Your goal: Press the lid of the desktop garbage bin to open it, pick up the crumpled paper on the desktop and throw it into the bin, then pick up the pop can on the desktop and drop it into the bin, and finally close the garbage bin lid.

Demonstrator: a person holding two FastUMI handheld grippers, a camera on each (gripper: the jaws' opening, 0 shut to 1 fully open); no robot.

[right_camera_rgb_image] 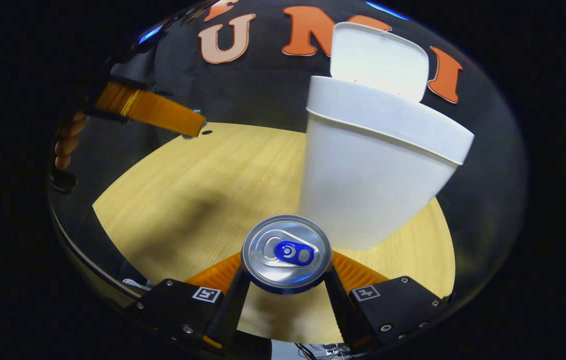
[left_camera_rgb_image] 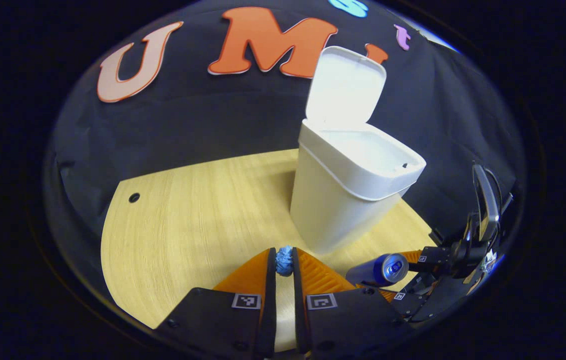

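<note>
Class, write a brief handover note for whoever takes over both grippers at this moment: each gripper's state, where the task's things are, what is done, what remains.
Left gripper: shut on the blue crumpled paper, above the desktop.
Right gripper: shut on the pop can, its top facing the camera.
Garbage bin: upright on the desktop, lid open.
Done: lid opened, both items gripped.
Left: drop the paper in, then the can, then close the lid.

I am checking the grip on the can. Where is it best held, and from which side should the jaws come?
Grip the can on its round side wall, just below the top rim, the jaws closing from two opposite sides. The right gripper already does so: the can points along the fingers, its top facing the camera. The curved wall would probably sit steady between the ridged pads.
</note>
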